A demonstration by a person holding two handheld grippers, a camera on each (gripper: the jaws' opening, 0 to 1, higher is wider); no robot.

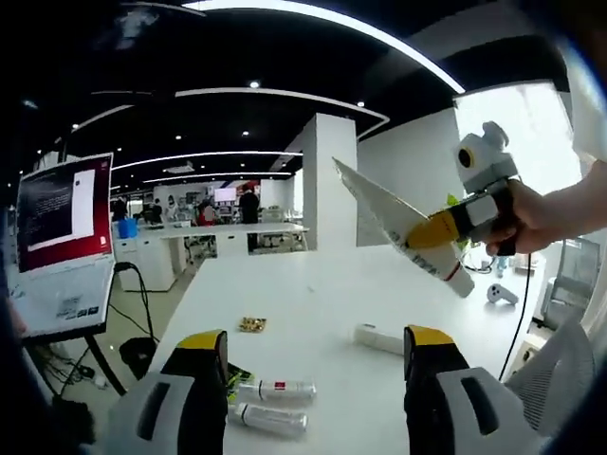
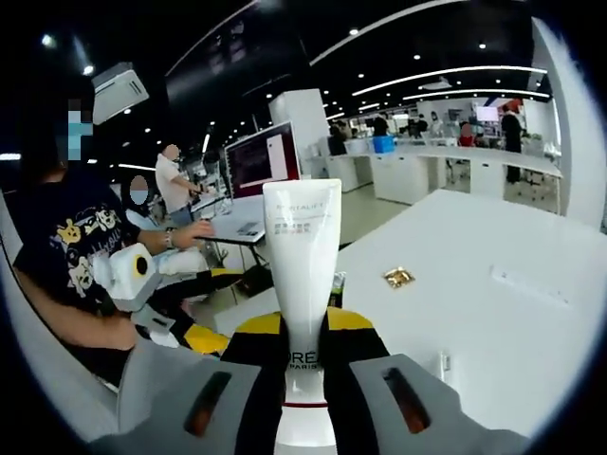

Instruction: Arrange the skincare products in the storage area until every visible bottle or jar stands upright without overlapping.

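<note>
Between the right gripper (image 2: 305, 365) jaws a white tube (image 2: 302, 284) stands clamped near its cap end, crimped end pointing away, lifted clear of the white table (image 2: 474, 313), probably so it can be set upright. Nearer the left gripper (image 1: 318, 379), whose jaws stand apart and empty, two small bottles (image 1: 270, 403) lie on their sides, with another white tube (image 1: 377, 337) lying farther off; all need standing up. A gold wrapper (image 1: 251, 324) lies beyond them. Farther left, a laptop (image 1: 62, 242) sits open.
</note>
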